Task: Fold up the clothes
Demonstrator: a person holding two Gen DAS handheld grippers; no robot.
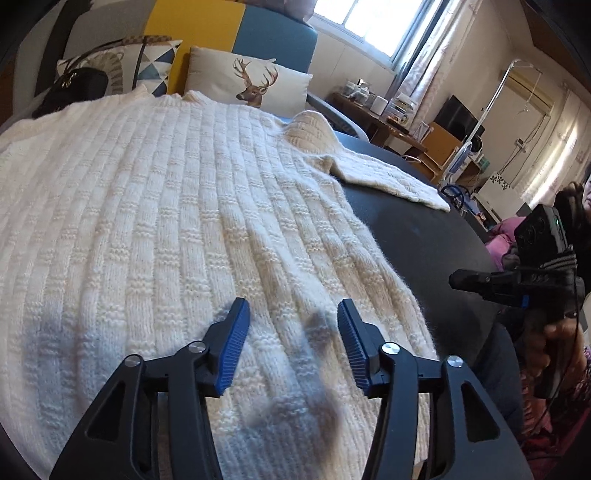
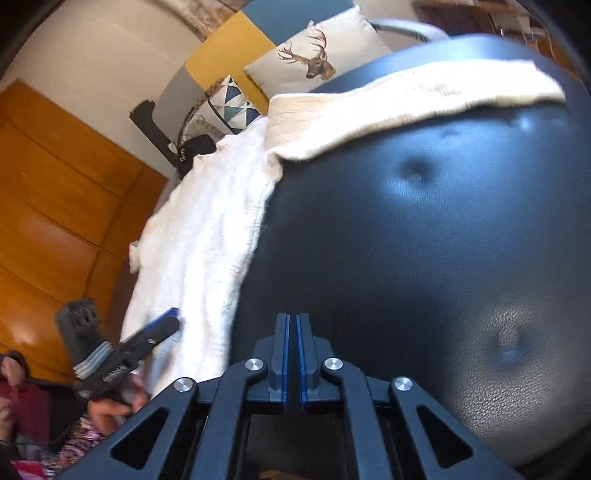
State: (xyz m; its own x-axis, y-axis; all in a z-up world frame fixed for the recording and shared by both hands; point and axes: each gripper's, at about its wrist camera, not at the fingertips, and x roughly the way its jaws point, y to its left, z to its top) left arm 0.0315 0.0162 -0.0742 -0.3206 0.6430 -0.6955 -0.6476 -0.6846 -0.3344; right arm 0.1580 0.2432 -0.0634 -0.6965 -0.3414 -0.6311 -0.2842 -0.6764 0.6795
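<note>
Left wrist view
Left tongs [image 1: 293,308]: spread wide, empty, over the sweater's [image 1: 155,206] hem.
Sweater: flat on dark surface [image 1: 413,229], one sleeve [image 1: 384,171] out sideways.

Right wrist view
Right tongs [image 2: 293,321]: pads closed together, empty, over bare surface [image 2: 424,240].
Sweater [image 2: 207,236]: left of them.

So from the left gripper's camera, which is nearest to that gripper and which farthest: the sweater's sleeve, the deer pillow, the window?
1. Sleeve: nearest to the open left gripper, stretched out ahead to the right over the dark table.
2. Deer pillow: behind the sweater's far edge, ahead at centre.
3. Window: farthest, high on the back wall to the right.
</note>
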